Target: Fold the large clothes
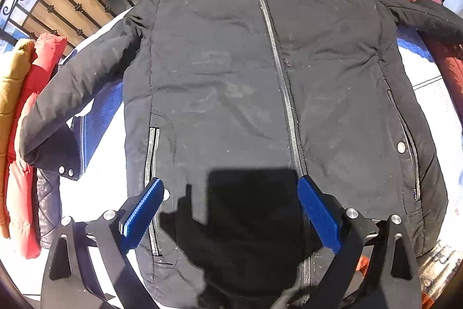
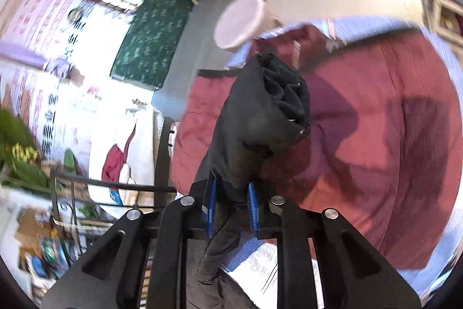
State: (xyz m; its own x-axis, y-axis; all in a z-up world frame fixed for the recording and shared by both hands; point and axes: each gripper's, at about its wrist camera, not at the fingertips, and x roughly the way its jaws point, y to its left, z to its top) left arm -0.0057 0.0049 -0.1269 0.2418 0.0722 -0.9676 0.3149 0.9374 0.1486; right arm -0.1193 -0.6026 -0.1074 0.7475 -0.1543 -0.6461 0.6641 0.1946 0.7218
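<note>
Currently, risk notes from both wrist views.

Garment: black padded zip-front jacket [image 1: 260, 77] lies face up and spread flat on a white-and-blue covered surface [image 1: 104, 164], collar at 12 o'clock, hem at 6 o'clock, zipper closed.

Left gripper [image 1: 228, 210]: fingers spread wide and empty, hanging over the hem at 6 o'clock, gripping nothing; whether the tips touch the cloth I cannot tell.

Right gripper [image 2: 231, 201]: fingers closed on the black sleeve end [image 2: 260, 118] of the jacket, bunched cloth standing up past the blue pads [image 2: 253, 204] toward 12 o'clock.

Beneath the sleeve: dark red quilted garment [image 2: 376, 135], filling 3 o'clock of the right view.

Risk, slip: bite sits low on a thick puffy wad; padding could squeeze out under tension.

Risk, drag: nothing pins the body, so a hard pull on the sleeve likely skews the whole jacket.

Risk, snag: cuff snaps could catch the red garment.

Risk, crowding: red and mustard padded coats [image 1: 26, 106] at 9 o'clock leave little margin there.
</note>
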